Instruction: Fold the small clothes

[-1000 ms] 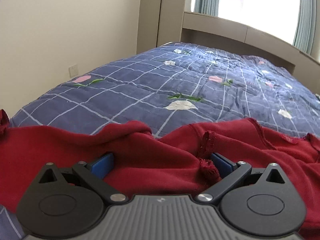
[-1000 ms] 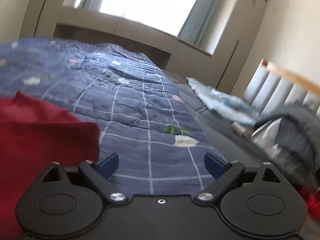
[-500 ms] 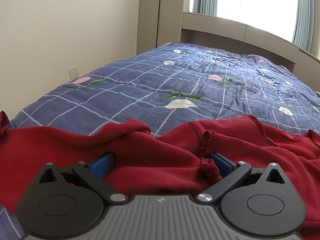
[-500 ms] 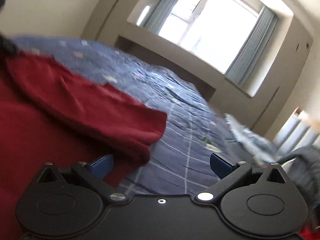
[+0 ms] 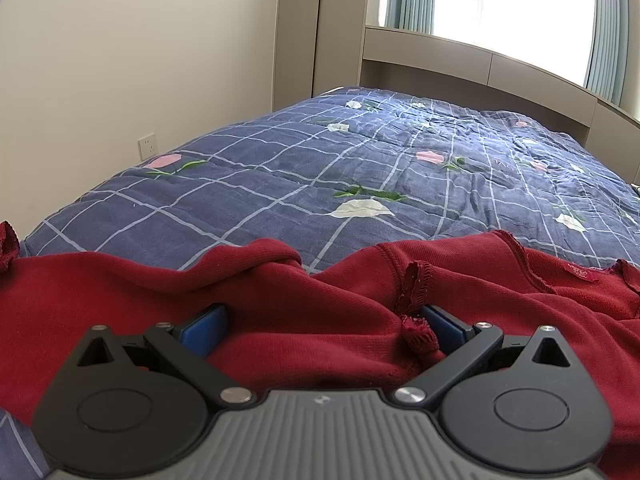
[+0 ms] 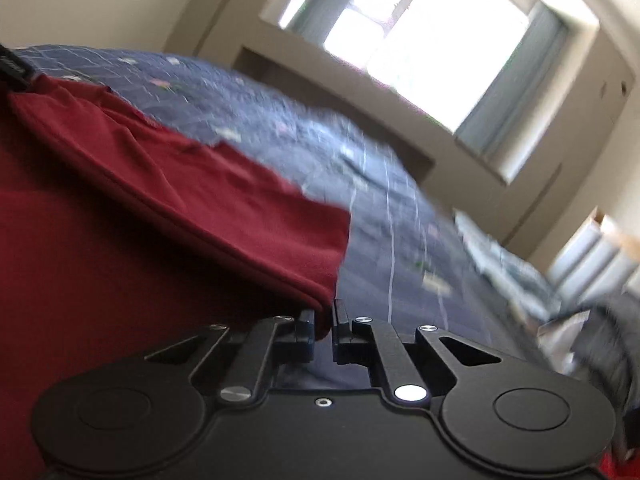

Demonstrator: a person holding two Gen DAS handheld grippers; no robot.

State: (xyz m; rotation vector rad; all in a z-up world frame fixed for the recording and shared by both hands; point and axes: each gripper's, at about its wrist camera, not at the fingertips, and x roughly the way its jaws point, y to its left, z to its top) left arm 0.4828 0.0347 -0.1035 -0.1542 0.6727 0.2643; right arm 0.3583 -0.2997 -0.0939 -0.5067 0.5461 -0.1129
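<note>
Jaws of the right gripper [image 6: 323,326] stand almost together, nipping the lower corner of a dark red knit garment [image 6: 120,240] at its hemmed edge; only a thin slice of fabric sits between the pads. The left gripper [image 5: 320,324] has its jaws spread wide, blue pads [image 5: 204,326] resting on bunched red cloth that lies between them without being pressed, so it holds nothing. The garment lies rumpled across the near end of a bed, on a navy quilt [image 5: 360,168] with a pale grid and flower prints. In the left wrist view a turned-out overlocked seam [image 5: 412,292] stands up beside the right-hand pad. Beyond the quilt are a beige headboard ledge [image 5: 440,52], a bright window with teal curtains, and a wall socket [image 5: 147,147]. The right wrist view, blurred, shows further pale and grey textiles [image 6: 520,272] heaped at the far side. Risk: the right grip is shallow, at the very corner, and is likely to slip under tension, dropping the edge mid-fold. Risk: lifting with the left jaws unclosed is likely to drag the cloth unevenly and skew the fold. Risk: the raised seam may snag on a pad. A small red tag [image 5: 582,274] on the garment carries writing too small to read; no other lettering is legible.
</note>
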